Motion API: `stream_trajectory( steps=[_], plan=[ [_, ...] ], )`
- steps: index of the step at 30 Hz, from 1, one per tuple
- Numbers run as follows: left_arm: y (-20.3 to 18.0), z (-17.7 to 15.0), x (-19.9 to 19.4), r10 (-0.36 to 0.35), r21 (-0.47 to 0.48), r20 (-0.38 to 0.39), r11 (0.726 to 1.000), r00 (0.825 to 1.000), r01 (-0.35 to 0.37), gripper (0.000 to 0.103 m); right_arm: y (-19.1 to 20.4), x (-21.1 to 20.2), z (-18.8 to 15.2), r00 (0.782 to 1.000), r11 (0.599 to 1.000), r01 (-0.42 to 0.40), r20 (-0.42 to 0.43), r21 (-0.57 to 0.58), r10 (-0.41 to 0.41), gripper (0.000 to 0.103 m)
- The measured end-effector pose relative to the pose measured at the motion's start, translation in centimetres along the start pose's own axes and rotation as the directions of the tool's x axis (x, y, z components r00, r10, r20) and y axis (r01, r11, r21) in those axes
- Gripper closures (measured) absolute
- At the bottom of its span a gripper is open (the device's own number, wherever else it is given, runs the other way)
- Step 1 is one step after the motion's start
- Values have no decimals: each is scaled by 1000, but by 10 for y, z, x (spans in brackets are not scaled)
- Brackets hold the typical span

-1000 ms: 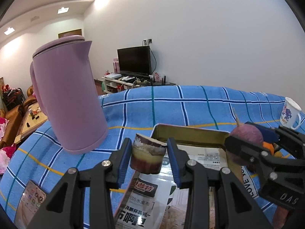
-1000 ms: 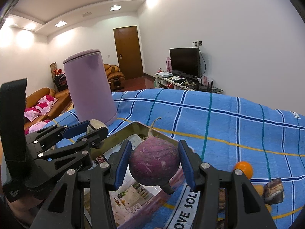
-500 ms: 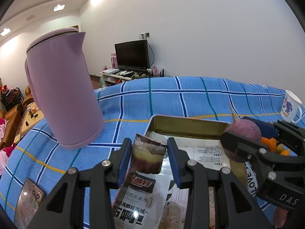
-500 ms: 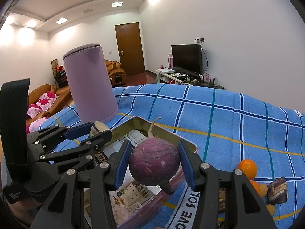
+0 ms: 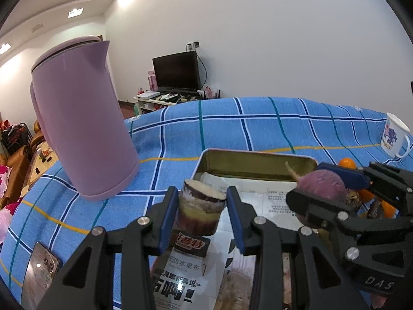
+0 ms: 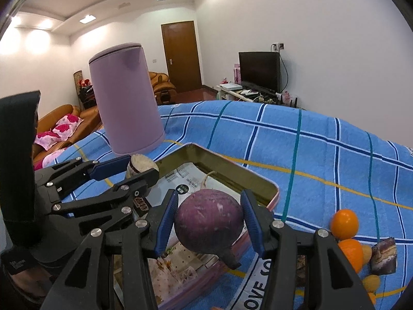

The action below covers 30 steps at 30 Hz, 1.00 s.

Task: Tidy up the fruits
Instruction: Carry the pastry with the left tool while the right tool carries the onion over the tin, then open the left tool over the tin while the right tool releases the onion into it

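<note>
My left gripper (image 5: 202, 214) is shut on a cut sugarcane piece (image 5: 200, 210) with purple skin, held above the near left part of a metal tray (image 5: 258, 155) lined with printed paper. My right gripper (image 6: 209, 221) is shut on a round purple turnip (image 6: 209, 222) and holds it over the tray (image 6: 260, 183) near its right rim. The right gripper and turnip (image 5: 322, 186) also show in the left wrist view. The left gripper with the sugarcane (image 6: 140, 166) shows in the right wrist view.
A tall purple kettle (image 5: 80, 121) stands left of the tray on the blue checked cloth. Oranges (image 6: 344, 222), small yellow fruits and another sugarcane piece (image 6: 384, 255) lie right of the tray. A white mug (image 5: 395, 135) is far right. A phone (image 5: 40, 271) lies near left.
Both grippers have lowered slightly and moved forward over the tray, still holding their items. The kettle and tray have not moved.
</note>
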<state>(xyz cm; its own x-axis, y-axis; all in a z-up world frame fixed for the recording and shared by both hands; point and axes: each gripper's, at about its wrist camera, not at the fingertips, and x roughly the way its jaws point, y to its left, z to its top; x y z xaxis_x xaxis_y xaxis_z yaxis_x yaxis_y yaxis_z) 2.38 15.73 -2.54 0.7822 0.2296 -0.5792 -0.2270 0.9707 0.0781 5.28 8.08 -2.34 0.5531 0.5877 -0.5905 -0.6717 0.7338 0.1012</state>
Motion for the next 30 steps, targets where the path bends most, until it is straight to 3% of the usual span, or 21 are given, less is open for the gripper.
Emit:
stream_trajectory(
  steps=[15, 18, 20, 22, 24, 30],
  plan=[
    [0, -2, 0, -31, -8, -3, 999, 1000, 31, 63, -4, 4, -4, 999, 999, -44, 2, -5, 44, 50],
    [1, -2, -4, -48, -23, 14, 999, 999, 49, 60, -5, 0, -4, 999, 999, -45, 16, -2, 45, 46],
    [2, -2, -9, -46, -33, 48, 998, 998, 47, 53, -7, -6, -4, 999, 999, -35, 34, 4, 35, 40],
    [3, -2, -14, -42, -44, 76, 998, 996, 45, 37, -10, -13, -4, 998, 1000, -25, 56, 10, 25, 38],
    [3, -2, -18, -50, -46, 100, 997, 994, 55, 30, -12, -19, -4, 997, 1000, -18, 73, 17, 17, 37],
    [-9, -3, -27, -43, -7, 152, 999, 987, 45, 29, -29, -45, -8, 993, 998, 34, 114, 61, -41, 37]
  ],
)
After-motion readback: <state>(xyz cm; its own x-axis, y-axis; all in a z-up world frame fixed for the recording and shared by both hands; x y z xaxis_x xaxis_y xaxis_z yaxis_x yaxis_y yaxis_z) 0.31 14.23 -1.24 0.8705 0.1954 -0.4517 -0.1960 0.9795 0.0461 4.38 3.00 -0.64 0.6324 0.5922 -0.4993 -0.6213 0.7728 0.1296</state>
